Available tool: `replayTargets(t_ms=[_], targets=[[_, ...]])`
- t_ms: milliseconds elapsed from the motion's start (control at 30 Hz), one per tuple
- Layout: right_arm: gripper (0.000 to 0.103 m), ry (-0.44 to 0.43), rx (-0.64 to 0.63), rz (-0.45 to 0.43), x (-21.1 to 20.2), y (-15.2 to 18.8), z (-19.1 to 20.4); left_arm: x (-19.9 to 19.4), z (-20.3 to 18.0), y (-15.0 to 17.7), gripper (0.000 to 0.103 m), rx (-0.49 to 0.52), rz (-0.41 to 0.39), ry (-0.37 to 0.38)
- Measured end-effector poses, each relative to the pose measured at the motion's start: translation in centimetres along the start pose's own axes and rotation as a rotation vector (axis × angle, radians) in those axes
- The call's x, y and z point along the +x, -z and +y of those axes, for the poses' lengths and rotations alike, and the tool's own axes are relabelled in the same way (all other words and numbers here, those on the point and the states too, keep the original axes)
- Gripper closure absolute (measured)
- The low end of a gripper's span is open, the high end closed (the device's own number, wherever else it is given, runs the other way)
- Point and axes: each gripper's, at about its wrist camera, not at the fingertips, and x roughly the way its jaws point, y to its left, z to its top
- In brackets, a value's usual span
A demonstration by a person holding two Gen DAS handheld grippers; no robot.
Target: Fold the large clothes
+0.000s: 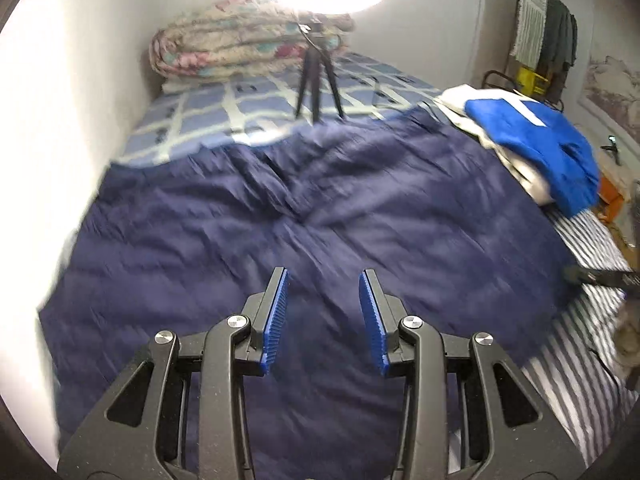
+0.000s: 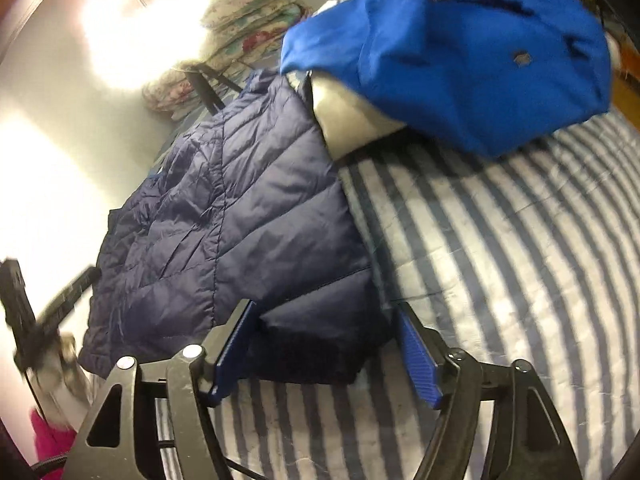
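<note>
Two wrist views over a bed, read from near to far. Nearest, the right gripper (image 2: 324, 344) stood spread, its blue pads (image 2: 418, 354) flanking but not pinching the near corner of the navy quilted jacket (image 2: 224, 216); the hem corner lay between the jaws, at the bed's near edge on the striped sheet (image 2: 500, 248). The left gripper (image 1: 324, 316) hung above the jacket's middle, likewise spread and holding nothing. The jacket lay flat, its long axis running away from both grippers toward the head of the bed (the central seam in the right view follows that line). The right gripper was judged the nearer to a graspable edge; the coming fold probably turned on lifting that corner across or along the axis. Farther off, a bright blue garment (image 2: 460, 52) rested on a pale pile (image 1: 516, 160) at the bed's right edge. Beyond stood a small tripod (image 1: 318, 76) and a folded floral quilt (image 1: 240, 36).
</note>
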Motion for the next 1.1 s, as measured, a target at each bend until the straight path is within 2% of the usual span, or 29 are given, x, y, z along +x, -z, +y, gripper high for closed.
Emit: replayTargets(t_ms=[133,300,467,600,700,833,900,933,1000,1100], targets=[[0.028,0.016,0.020,-0.011,0.5,-0.1,0.1,0.8,-2.2,2.1,0.065,0.034,0.032,-0.012],[0.027,-0.002,0.090,-0.009,1.0,-0.2,-0.6,3.6,-2.4,4.5,0.065,0.038,0.089,-0.028],[0.028,0.018,0.143,-0.029,0.0,0.1,-1.2,3.6,-2.2,5.0,0.063,0.034,0.068,-0.038],[0.027,0.052,0.182,-0.049,-0.9,0.5,-2.3,0.1,-2.2,5.4,0.063,0.009,0.002,-0.022],[0.025,0.018,0.202,-0.027,-0.5,0.5,-2.9,-1.2,-2.8,6.4,0.063,0.040,-0.014,-0.032],[0.027,-0.043,0.212,-0.019,0.1,0.4,-2.2,0.6,-2.3,7.5,0.063,0.014,0.042,-0.029],[0.050,-0.092,0.217,-0.004,0.4,0.3,-1.8,1.4,-1.9,7.8,0.063,-0.003,0.052,-0.019],[0.055,-0.110,0.218,0.003,0.6,0.3,-1.5,1.4,-2.0,7.8,0.063,0.002,0.051,-0.024],[0.074,-0.117,0.202,-0.010,0.5,0.2,-0.8,0.9,-2.0,7.7,0.063,0.012,0.054,-0.029],[0.086,-0.082,0.110,-0.041,-0.4,-0.1,1.3,-1.1,-1.9,7.6,0.064,0.022,0.032,-0.028]])
